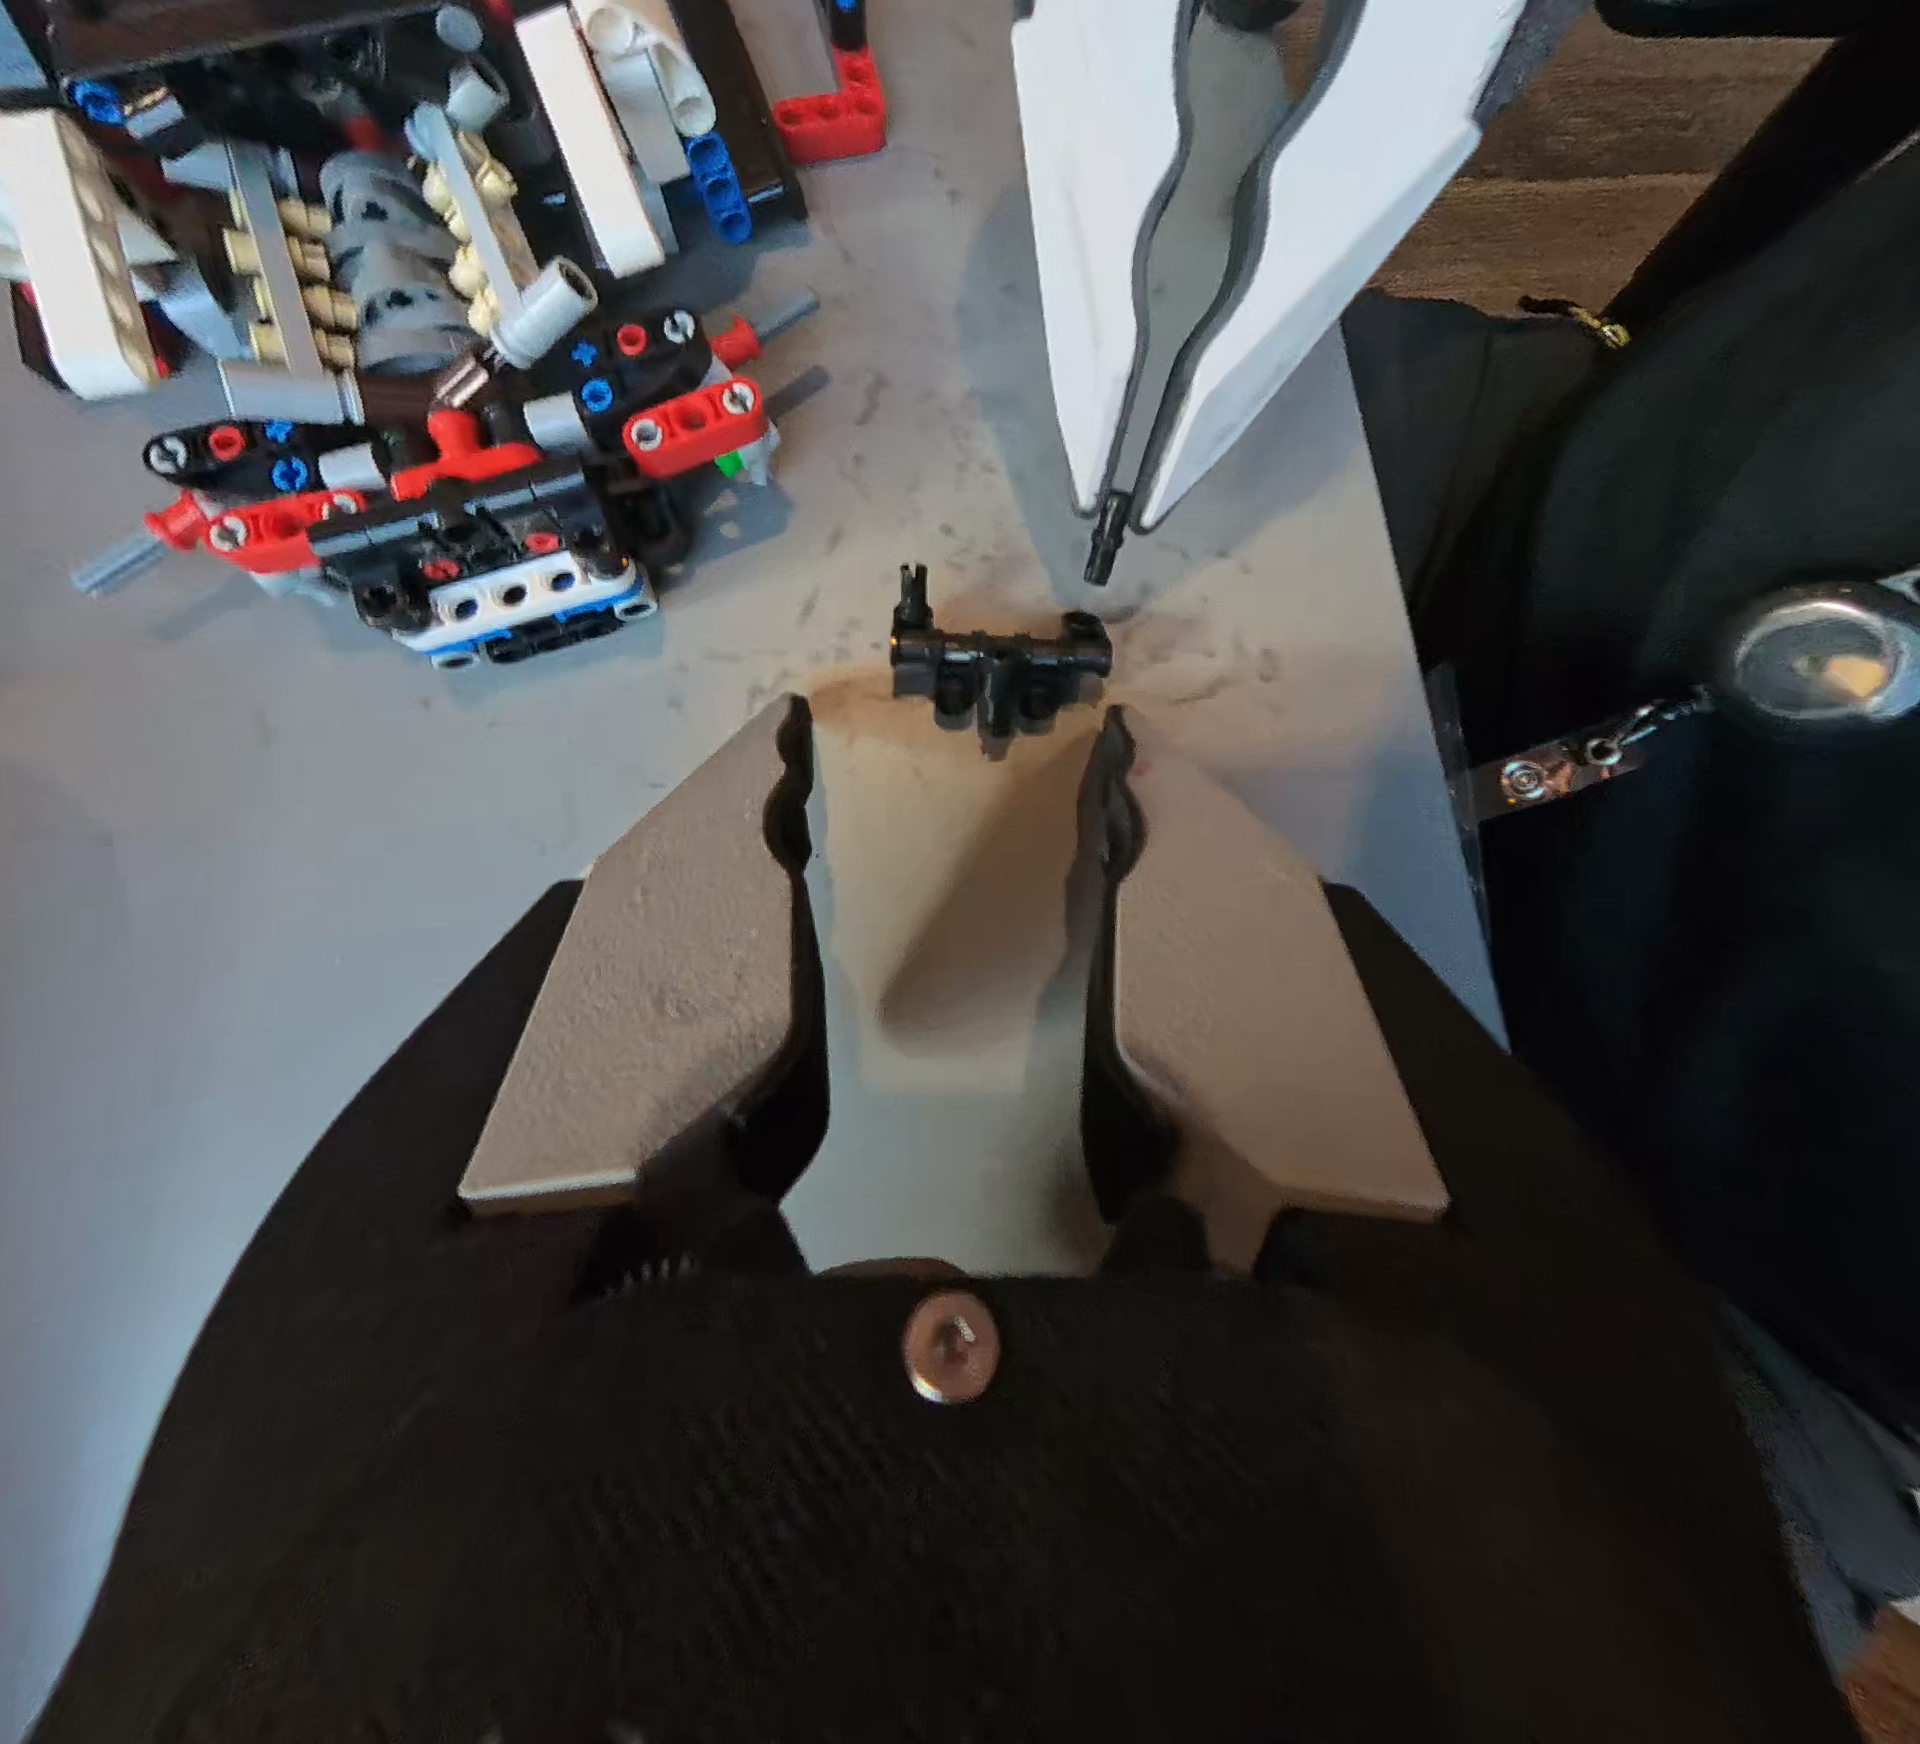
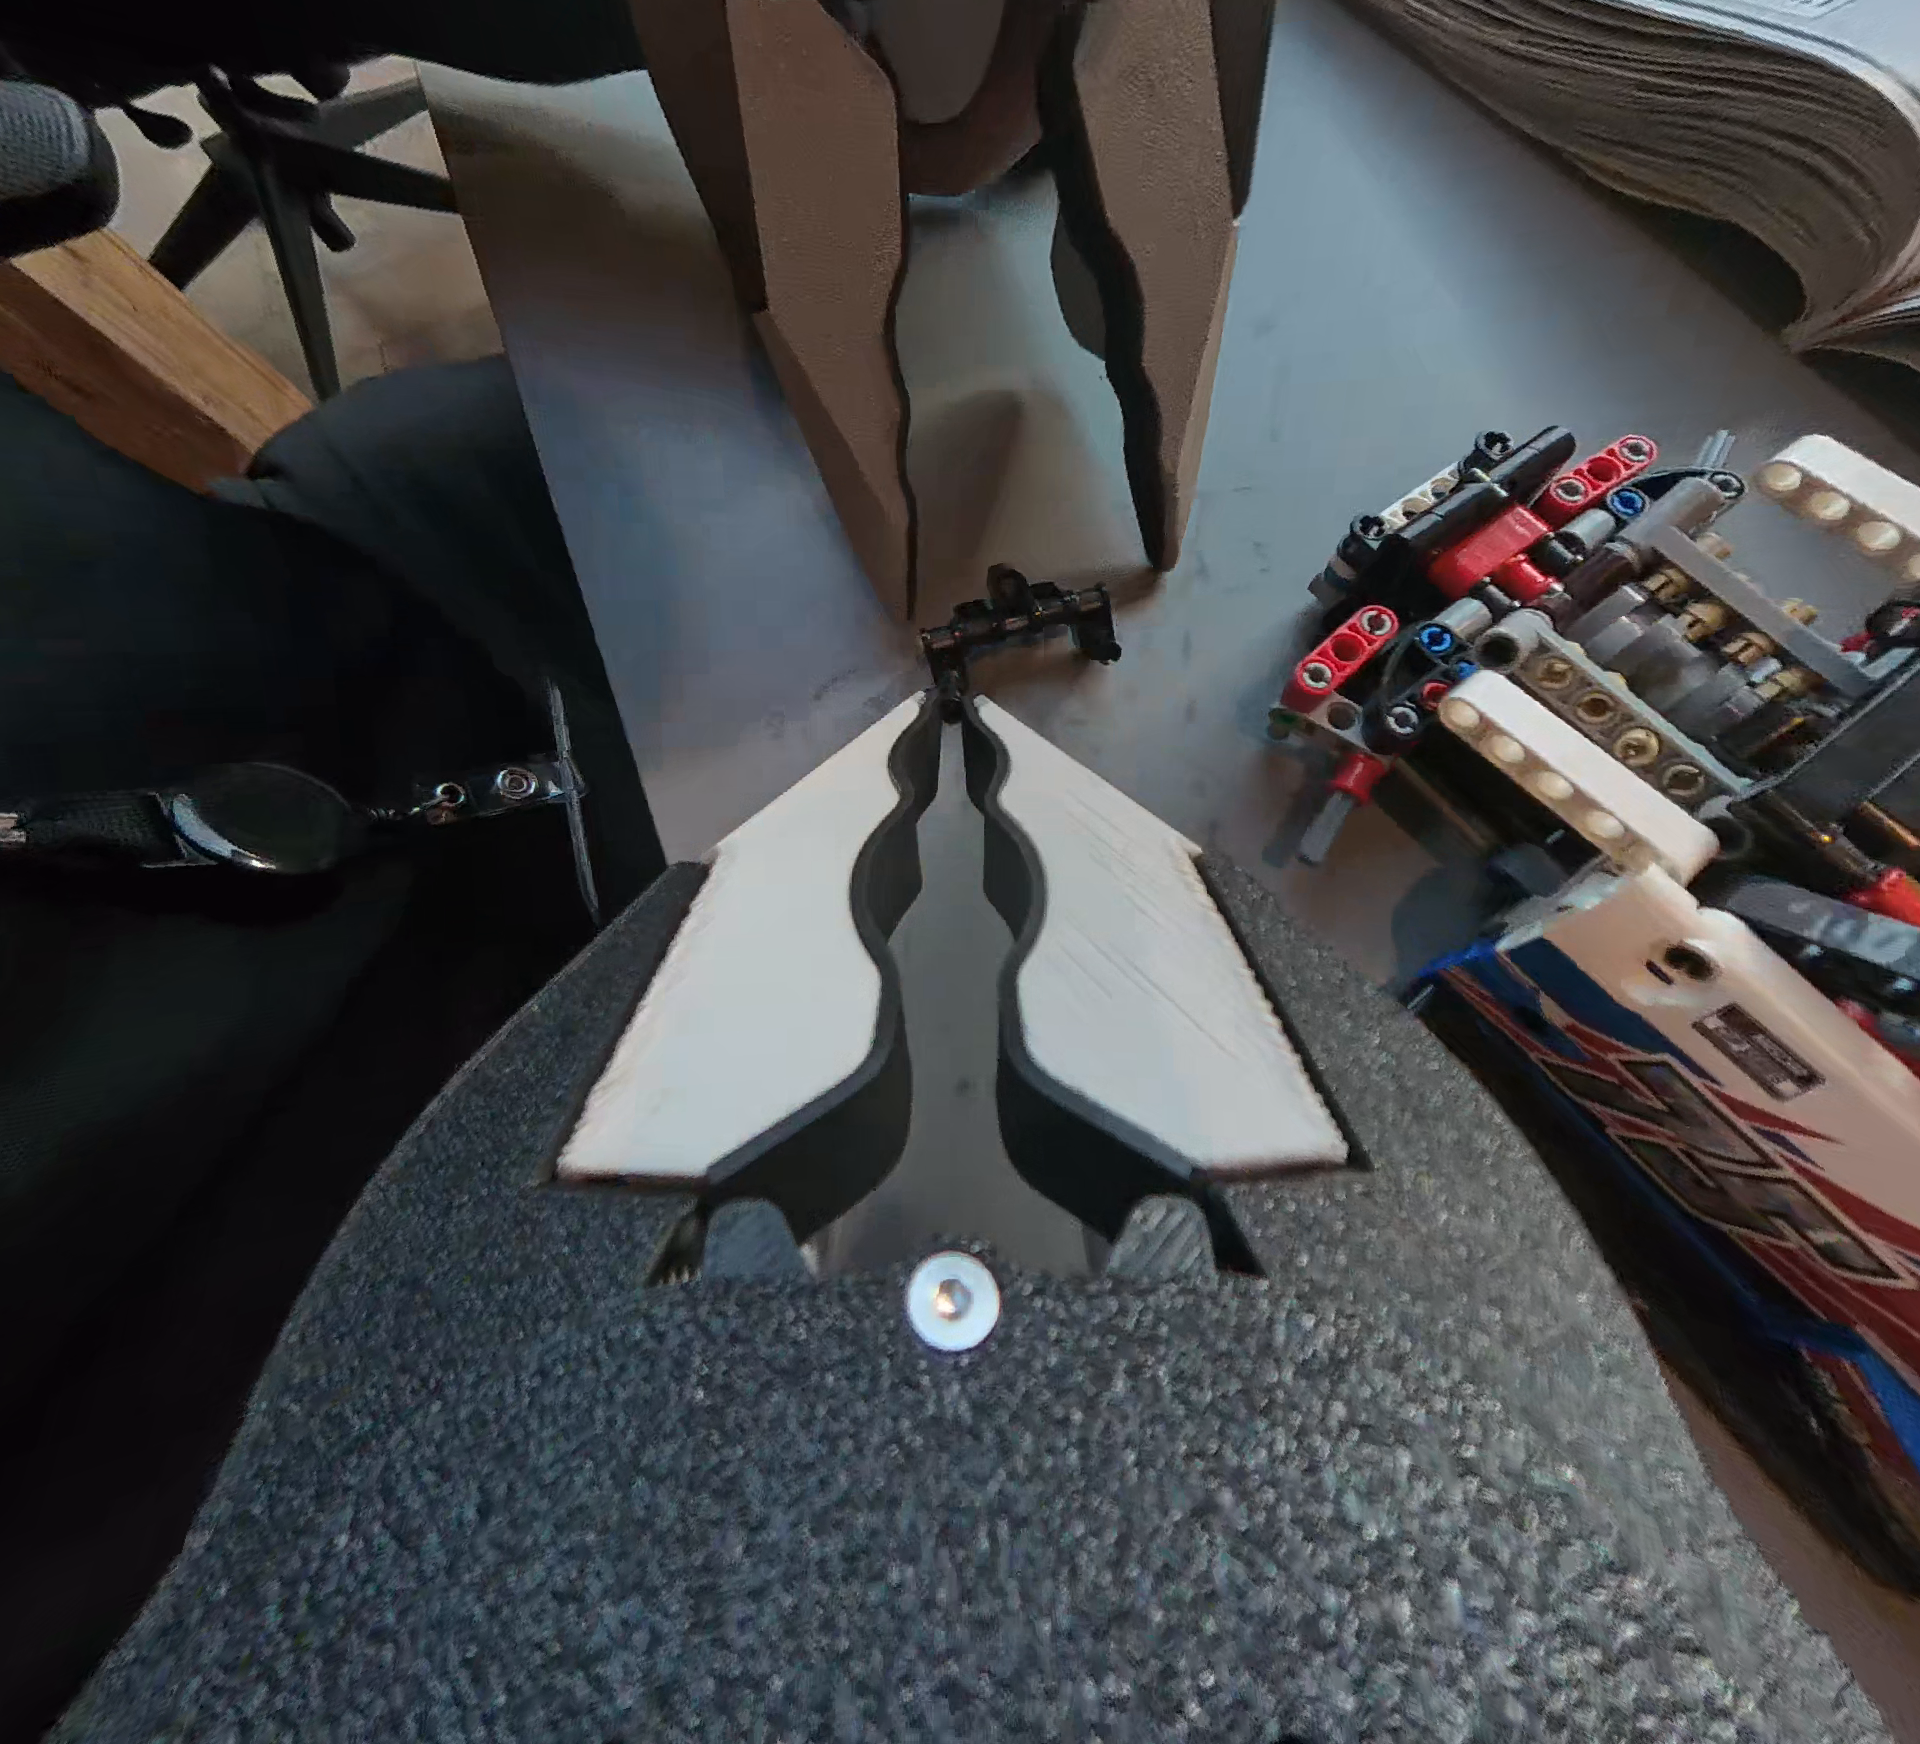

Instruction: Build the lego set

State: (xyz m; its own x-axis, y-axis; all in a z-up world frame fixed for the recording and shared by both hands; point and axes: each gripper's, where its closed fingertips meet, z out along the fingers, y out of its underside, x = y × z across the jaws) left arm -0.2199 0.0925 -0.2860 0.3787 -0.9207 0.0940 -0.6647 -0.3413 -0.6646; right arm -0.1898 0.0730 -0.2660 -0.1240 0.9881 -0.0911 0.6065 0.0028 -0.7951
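Black connector piece (image 1: 997, 655); grey table (image 1: 312, 811); red-blue-white-black lego model (image 1: 416, 406).

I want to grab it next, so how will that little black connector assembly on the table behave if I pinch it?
The black connector assembly looks small, rigid, probably very light. With its knobby pins it likely won't roll, but might skid or twist on the smooth table.

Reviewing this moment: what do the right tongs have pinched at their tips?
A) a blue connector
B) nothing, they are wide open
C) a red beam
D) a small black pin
D: the right tongs are shut on a small black pin that sticks out past their tips, just beside the black connector assembly lying on the grey table.
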